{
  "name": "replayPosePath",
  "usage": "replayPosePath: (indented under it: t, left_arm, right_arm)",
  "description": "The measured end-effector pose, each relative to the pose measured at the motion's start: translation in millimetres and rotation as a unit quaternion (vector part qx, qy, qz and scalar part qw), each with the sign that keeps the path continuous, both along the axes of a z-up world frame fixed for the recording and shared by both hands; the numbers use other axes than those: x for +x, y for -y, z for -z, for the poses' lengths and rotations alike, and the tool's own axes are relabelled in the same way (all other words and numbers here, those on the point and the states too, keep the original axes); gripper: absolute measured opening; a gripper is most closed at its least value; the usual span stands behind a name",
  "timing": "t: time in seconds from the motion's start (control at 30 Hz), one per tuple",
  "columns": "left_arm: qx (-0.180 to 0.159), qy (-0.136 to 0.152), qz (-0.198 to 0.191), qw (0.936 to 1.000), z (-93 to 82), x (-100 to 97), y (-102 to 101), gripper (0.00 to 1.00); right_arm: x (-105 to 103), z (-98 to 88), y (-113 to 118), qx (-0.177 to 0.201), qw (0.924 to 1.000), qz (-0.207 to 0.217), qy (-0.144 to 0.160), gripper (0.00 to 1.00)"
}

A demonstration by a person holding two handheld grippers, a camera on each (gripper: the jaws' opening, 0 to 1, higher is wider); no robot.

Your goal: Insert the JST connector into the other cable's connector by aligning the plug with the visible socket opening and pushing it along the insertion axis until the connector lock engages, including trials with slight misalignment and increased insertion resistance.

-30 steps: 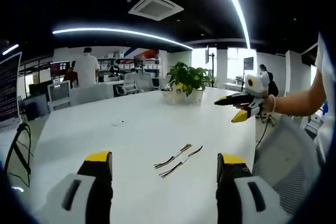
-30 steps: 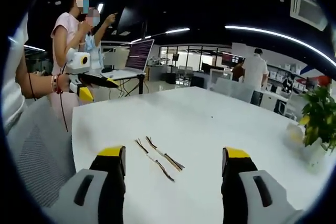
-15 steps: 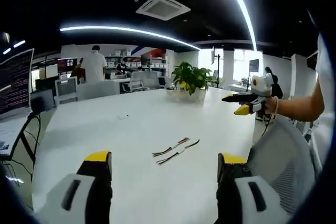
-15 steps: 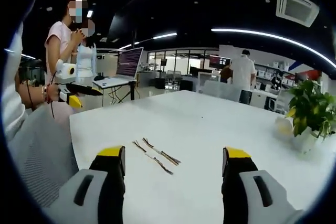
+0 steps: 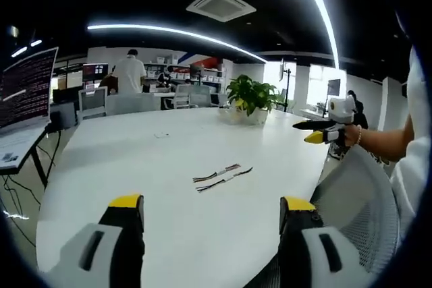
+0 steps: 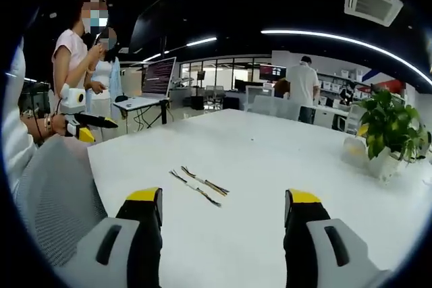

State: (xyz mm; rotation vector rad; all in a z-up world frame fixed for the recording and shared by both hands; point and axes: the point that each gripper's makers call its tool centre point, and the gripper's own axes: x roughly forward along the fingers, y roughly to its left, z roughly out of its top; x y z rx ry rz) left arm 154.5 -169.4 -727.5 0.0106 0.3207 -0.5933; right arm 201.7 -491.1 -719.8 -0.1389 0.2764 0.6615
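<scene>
left gripper [image 5: 210, 214] jaws wide | right gripper [image 6: 223, 207] jaws wide — cables [image 5: 221, 176] on table [image 5: 135, 166]

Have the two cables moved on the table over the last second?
No. The cables lie in the same pattern on the white table; the cameras shifted.

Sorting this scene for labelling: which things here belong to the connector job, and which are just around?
For the job: two cables, left gripper, right gripper.
Just around: white table, potted plant, laptop, mesh chair.
</scene>
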Motion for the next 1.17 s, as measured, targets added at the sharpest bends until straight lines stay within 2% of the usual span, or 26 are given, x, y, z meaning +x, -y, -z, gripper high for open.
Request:
replayPosePath:
  t: [0.17, 0.3, 0.5, 0.57, 0.9, 1.0, 1.17]
  left_arm:
    - [0.001, -0.009, 0.006, 0.9999, 6.7, -4.0, 7.3, 0.8]
    - [-0.001, -0.02, 0.015, 0.9997, 13.4, -7.9, 14.9, 0.8]
    - [0.004, -0.039, 0.022, 0.999, 26.3, -14.9, 20.1, 0.8]
    - [0.001, -0.043, 0.022, 0.9988, 27.5, -15.4, 20.0, 0.79]
    - [0.007, -0.067, 0.033, 0.9972, 37.8, -19.8, 24.9, 0.79]
    - [0.001, -0.07, 0.033, 0.997, 37.7, -20.5, 26.1, 0.8]
    - [-0.003, -0.081, 0.035, 0.9961, 39.1, -22.5, 27.4, 0.8]
  right_arm:
    - [-8.1, 15.8, 6.6, -0.02, 0.9996, 0.007, -0.021, 0.72]
    - [-14.3, 31.6, 11.6, -0.032, 0.9982, 0.011, -0.05, 0.72]
    - [-23.2, 41.7, 9.8, -0.042, 0.9969, 0.003, -0.066, 0.7]
    - [-24.7, 48.8, 11.3, -0.051, 0.9954, 0.005, -0.082, 0.69]
    - [-29.0, 61.5, 14.4, -0.074, 0.9921, 0.002, -0.102, 0.69]
    - [-30.6, 62.6, 13.5, -0.069, 0.9918, 0.001, -0.108, 0.69]
    - [-34.5, 74.7, 16.3, -0.081, 0.9874, 0.001, -0.136, 0.69]
